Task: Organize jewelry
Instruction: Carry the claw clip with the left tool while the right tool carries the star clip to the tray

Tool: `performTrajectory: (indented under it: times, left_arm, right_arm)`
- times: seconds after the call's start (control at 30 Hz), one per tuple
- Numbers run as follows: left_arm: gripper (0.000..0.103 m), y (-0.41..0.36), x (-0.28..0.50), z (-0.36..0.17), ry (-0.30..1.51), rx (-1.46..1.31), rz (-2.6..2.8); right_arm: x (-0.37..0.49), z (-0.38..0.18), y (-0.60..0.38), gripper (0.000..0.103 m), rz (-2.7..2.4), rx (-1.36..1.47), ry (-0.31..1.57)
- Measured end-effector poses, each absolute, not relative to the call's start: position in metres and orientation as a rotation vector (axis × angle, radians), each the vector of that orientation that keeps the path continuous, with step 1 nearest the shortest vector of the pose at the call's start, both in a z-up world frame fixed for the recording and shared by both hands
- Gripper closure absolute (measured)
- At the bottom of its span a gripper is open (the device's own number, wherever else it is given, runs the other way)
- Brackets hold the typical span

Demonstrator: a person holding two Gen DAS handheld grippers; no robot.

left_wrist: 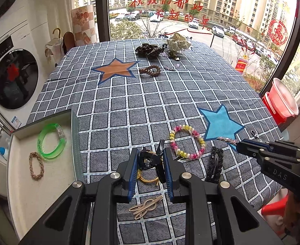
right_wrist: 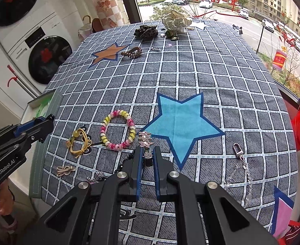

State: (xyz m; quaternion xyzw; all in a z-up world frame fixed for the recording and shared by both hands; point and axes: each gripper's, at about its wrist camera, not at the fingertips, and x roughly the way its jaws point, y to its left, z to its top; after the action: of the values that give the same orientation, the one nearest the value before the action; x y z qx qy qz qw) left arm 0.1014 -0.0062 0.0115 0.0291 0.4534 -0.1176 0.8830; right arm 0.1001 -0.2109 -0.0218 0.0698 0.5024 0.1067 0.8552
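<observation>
**Both tools loaded, clips in hand**

Clips in both tools right now. My left tool [left_wrist: 150, 159] has its blue pads closed on a black claw clip [left_wrist: 152, 161], held just above the checked surface [left_wrist: 129, 102]. Under it sits a yellow cord bracelet [left_wrist: 147, 178], and nearer to me a gold hair clip [left_wrist: 145, 205] lies flat on the cloth.

My right tool [right_wrist: 147, 157] is clamped on a sparkly star hair clip [right_wrist: 144, 139], the star end sticking out past the fingertips at the edge of the blue star patch [right_wrist: 182, 120]. From the left wrist view you can see that same clip poking out of the right tool over the blue star.

The pink and yellow bead bracelet [left_wrist: 187, 141] lies on the surface between the two tools, with a black glitter snap clip [left_wrist: 215, 164] just to its right. On my left, the open box [left_wrist: 23, 183] already holds a green bangle [left_wrist: 51, 140] and a braided tan bracelet [left_wrist: 36, 168].

Off to the right of my right tool there's a clear crystal keychain [right_wrist: 240, 169]. Far end of the surface has a brown bead bracelet [left_wrist: 150, 70], a leopard scrunchie [left_wrist: 148, 50] and a white dotted scrunchie [left_wrist: 178, 42].
</observation>
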Motion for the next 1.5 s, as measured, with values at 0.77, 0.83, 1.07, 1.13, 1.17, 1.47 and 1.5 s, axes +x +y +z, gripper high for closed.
performTrajectory:
  times: [0.77,0.83,1.07,1.13,1.17,1.47,1.5]
  left_arm:
    - [0.072,0.111,0.04,0.021,0.881,-0.079,-0.116]
    - [0.072,0.121,0.038,0.021,0.876,-0.086,-0.102]
    - [0.072,0.169,0.032,0.015,0.876,-0.109,-0.019]
    - [0.072,0.184,0.034,0.01,0.887,-0.12,0.011]
    - [0.072,0.19,0.035,0.007,0.894,-0.126,0.022]
    - [0.072,0.218,0.054,-0.025,0.964,-0.134,0.075]
    - [0.072,0.219,0.056,-0.029,0.974,-0.128,0.073]
  right_arm:
    - [0.067,0.001,-0.131,0.092,0.34,0.12,1.047]
    - [0.068,0.004,-0.119,0.092,0.363,0.112,1.046]
    - [0.076,0.014,-0.062,0.092,0.462,0.059,1.04]
    - [0.08,0.014,-0.043,0.092,0.495,0.045,1.045]
    - [0.082,0.014,-0.034,0.092,0.509,0.037,1.047]
    - [0.108,0.011,0.033,0.092,0.592,-0.003,1.063]
    - [0.111,0.01,0.038,0.092,0.6,-0.003,1.066]
